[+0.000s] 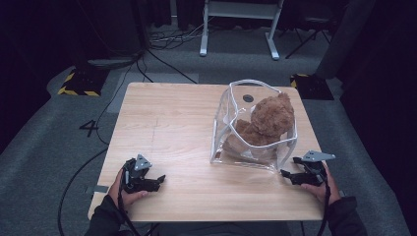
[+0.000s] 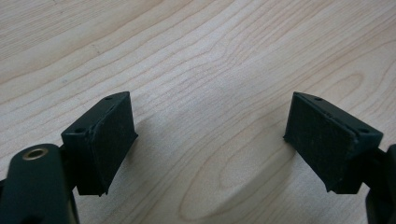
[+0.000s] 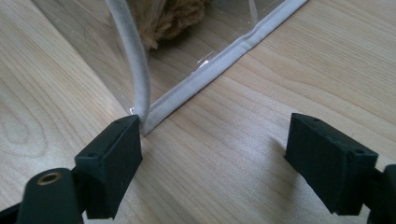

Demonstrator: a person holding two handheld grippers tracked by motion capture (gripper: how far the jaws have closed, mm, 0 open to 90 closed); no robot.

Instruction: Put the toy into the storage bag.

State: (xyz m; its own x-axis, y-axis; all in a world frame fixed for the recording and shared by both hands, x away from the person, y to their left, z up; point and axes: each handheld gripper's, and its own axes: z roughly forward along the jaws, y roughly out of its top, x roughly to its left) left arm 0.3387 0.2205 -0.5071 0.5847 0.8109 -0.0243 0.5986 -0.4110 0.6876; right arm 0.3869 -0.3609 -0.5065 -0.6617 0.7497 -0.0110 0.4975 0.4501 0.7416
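Table (image 1: 162, 128): pale wood, fine grain pattern. Bag (image 1: 223, 113): clear plastic, white-grey trim. Teddy bear (image 1: 268, 118) inside: brown fur. Left gripper (image 1: 158, 181) and right gripper (image 1: 286, 173): black, grey top plates. Floor (image 1: 44, 147): grey carpet, yellow-black hazard stripes far left.

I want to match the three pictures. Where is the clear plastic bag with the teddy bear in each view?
High view: clear plastic bag at right centre of the wooden table.
Left gripper view: no bag here, just table wood.
Right gripper view: bag corner at top, white trim.
Shared landmark: the wood grain.
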